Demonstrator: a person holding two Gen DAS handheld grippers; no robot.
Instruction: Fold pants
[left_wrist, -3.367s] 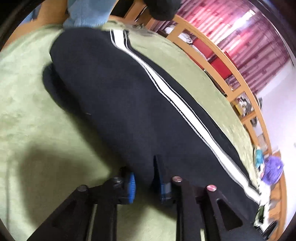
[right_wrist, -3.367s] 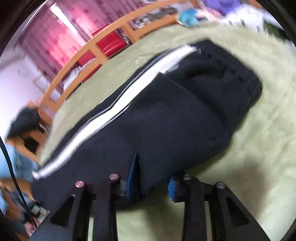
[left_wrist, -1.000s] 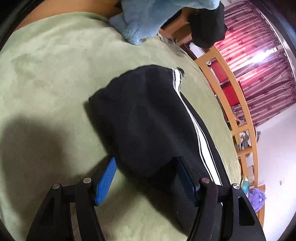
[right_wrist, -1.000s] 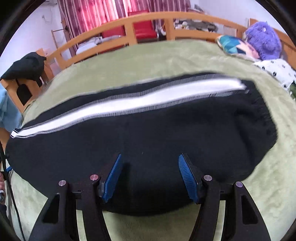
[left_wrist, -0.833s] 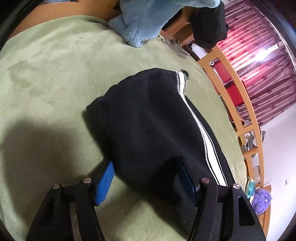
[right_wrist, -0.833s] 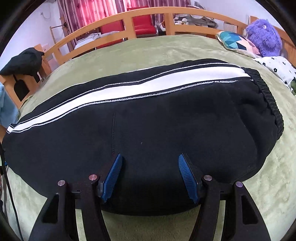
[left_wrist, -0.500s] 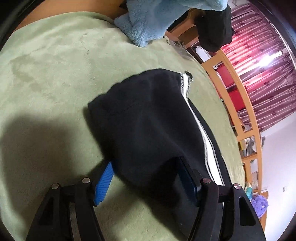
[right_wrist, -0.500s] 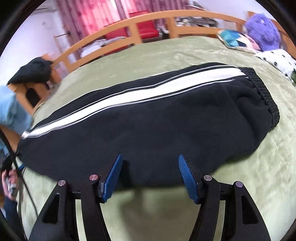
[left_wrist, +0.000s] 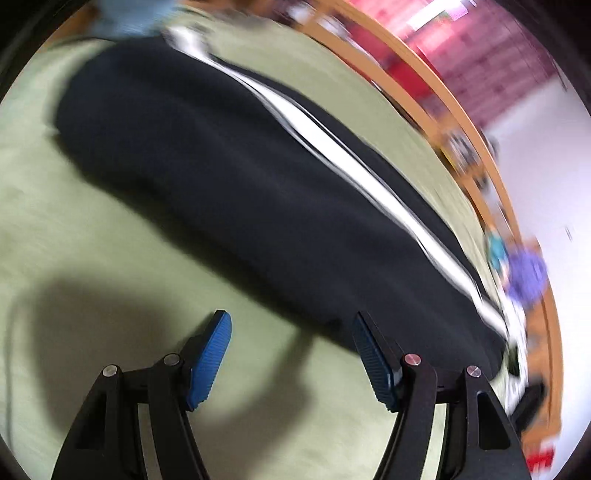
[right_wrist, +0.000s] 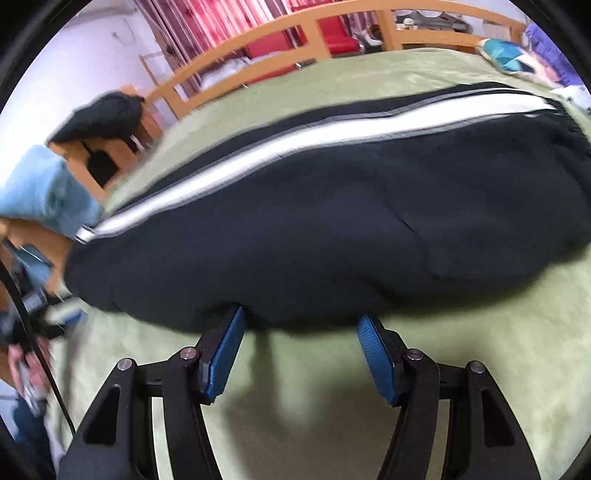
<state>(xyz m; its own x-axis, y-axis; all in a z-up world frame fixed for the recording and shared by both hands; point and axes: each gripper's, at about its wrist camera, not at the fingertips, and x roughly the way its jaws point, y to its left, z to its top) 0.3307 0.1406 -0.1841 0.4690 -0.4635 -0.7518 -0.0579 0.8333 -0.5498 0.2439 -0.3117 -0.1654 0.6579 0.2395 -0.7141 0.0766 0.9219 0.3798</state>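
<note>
Black pants (right_wrist: 332, 221) across frame centre on green blanket (right_wrist: 480, 350); left gripper (left_wrist: 291, 354) and right gripper (right_wrist: 299, 354) below, both wide apart and empty, right just narrowing.

bare blanket (left_wrist: 92, 258) before pants (left_wrist: 258, 192)

A blurred view along the left gripper (left_wrist: 291, 350) is given, its two blue-padded fingers (left_wrist: 208, 360) held apart above a green bed cover (left_wrist: 92, 236), with nothing gripped between them. Black pants (left_wrist: 229, 177) with a white side stripe (left_wrist: 354, 166) are laid in a long band slanting from upper left to lower right across the cover; their near edge is seen just beyond the fingertips. A wooden bed rail (left_wrist: 443, 110) is curved along the far side, with pink curtains (left_wrist: 480, 40) behind. A purple plush item (left_wrist: 528, 277) is seen near the right edge.
</note>
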